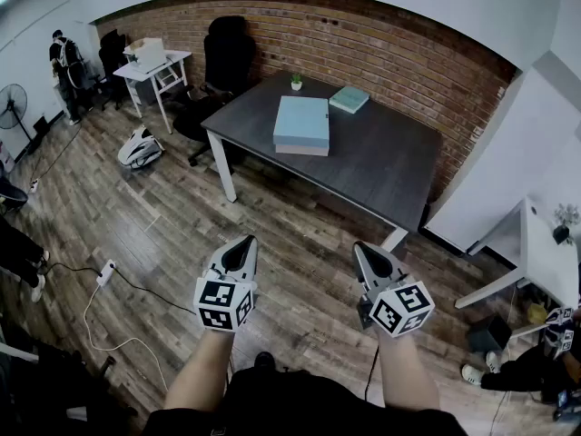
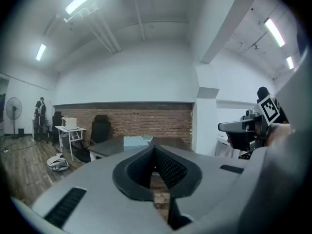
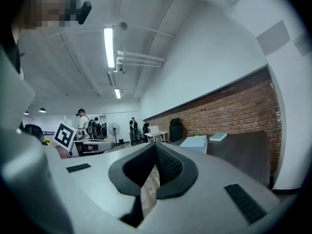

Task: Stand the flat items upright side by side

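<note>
Two flat items lie on the dark table (image 1: 381, 166): a stack of large light-blue books (image 1: 301, 123) and a smaller teal book (image 1: 349, 99) behind it. Both show small in the left gripper view, the light-blue stack (image 2: 134, 141), and in the right gripper view, the stack (image 3: 195, 143) and the teal book (image 3: 217, 136). My left gripper (image 1: 247, 243) and right gripper (image 1: 360, 249) hang side by side over the wooden floor, well short of the table. Both are shut with nothing between the pads.
A small potted plant (image 1: 296, 82) stands at the table's far edge. A black office chair (image 1: 227, 57) sits behind it by the brick wall. A white desk (image 1: 154, 71), a floor fan (image 1: 11, 105), a power strip (image 1: 106, 272) with cables and people stand at the left.
</note>
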Available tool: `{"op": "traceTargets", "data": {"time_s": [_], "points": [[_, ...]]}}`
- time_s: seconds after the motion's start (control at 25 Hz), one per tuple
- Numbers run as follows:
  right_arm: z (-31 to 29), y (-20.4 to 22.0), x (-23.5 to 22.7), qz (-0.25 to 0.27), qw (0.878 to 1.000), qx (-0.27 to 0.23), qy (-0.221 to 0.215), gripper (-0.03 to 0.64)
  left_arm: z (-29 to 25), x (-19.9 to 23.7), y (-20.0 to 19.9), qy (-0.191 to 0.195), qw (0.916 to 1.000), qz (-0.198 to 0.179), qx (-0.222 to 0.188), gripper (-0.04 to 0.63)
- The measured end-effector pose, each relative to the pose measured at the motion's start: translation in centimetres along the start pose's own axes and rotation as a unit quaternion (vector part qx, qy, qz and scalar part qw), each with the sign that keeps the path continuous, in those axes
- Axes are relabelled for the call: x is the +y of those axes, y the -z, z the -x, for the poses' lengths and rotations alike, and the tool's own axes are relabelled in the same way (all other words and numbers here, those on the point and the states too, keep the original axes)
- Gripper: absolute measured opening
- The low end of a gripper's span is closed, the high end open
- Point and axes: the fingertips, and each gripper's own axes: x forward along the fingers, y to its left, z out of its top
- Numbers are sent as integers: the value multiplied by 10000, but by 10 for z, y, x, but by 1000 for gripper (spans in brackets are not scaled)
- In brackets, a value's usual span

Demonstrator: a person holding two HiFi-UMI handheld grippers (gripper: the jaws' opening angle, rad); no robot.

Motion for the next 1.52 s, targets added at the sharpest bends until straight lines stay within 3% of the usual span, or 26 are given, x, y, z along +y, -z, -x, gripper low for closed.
{"op": "traceTargets", "data": {"time_s": [0.56, 0.76, 0.84, 0.92, 1.0, 1.4, 1.52], "points": [[-21, -16, 24, 261, 9995, -92, -125, 15, 4, 19, -20, 58, 9998, -119, -134, 15], [-24, -21, 21, 185, 9997, -153, 67, 17, 4, 19, -22, 259, 9995, -78, -181, 18], [-25, -21, 18, 148, 9997, -156, 90, 18, 3, 20, -21, 272, 9995, -115, -138, 28], [-25, -20, 17, 142, 9997, -140, 105, 34, 3, 22, -19, 280, 9995, -93, -71, 93], [-24, -20, 17, 144, 9998, -108, 98, 64, 5, 25, -18, 286, 9996, -44, -22, 163], [-20, -14, 19, 22, 9999, 60, -82, 283, 10, 28, -15, 388, 9992, -23, 114, 308], [-22, -9, 22, -58, 9996, 159, -215, 377, 8, 24, -12, 486, 9986, -47, 207, 355]]}}
